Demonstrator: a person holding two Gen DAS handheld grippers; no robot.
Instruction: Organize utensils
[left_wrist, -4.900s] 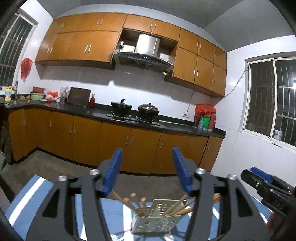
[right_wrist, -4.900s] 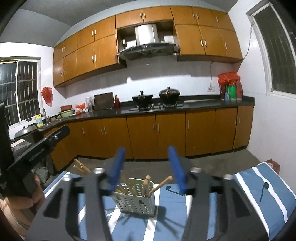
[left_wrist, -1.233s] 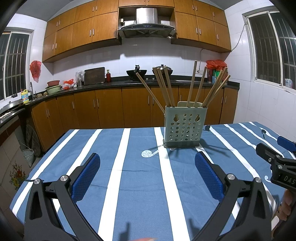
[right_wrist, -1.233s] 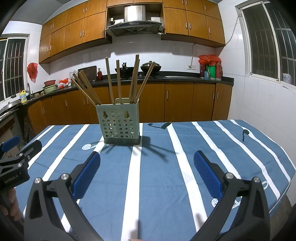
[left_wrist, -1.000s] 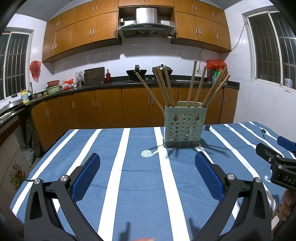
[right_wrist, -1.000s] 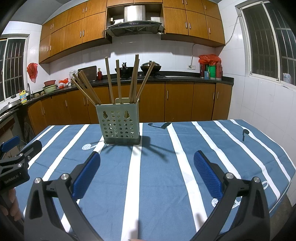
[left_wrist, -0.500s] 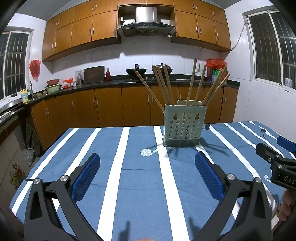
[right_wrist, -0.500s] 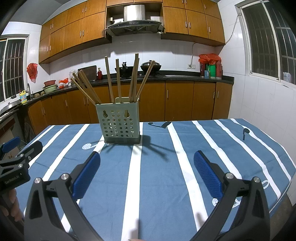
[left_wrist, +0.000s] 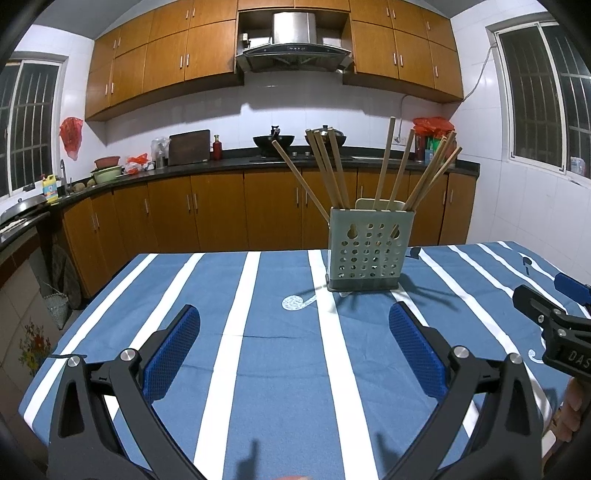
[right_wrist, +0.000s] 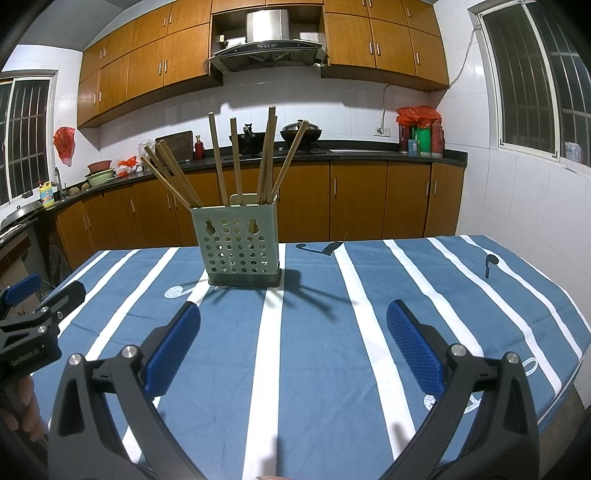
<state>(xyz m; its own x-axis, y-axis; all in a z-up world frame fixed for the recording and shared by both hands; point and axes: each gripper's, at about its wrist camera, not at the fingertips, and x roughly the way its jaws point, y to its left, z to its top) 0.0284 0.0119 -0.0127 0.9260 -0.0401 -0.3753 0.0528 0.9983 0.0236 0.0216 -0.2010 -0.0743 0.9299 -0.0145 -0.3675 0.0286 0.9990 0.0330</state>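
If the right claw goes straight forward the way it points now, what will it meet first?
Probably nothing at once: the right claw, open and empty, looks along bare tablecloth. The chopstick holder stands slightly left of its line; depth is unclear.

Wooden cabinets (left_wrist: 207, 59), white tiled wall (left_wrist: 221, 118), barred window (left_wrist: 543, 96), range hood (left_wrist: 293, 44).

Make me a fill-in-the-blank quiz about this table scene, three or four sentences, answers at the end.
1. The wooden chopsticks stand inside a pale green perforated plastic ____.
2. That holder rests on a blue tablecloth with ____ stripes.
3. The left gripper and right gripper both have their jaws ____.
4. Neither gripper is holding ____.

Missing words: holder; white; open; anything
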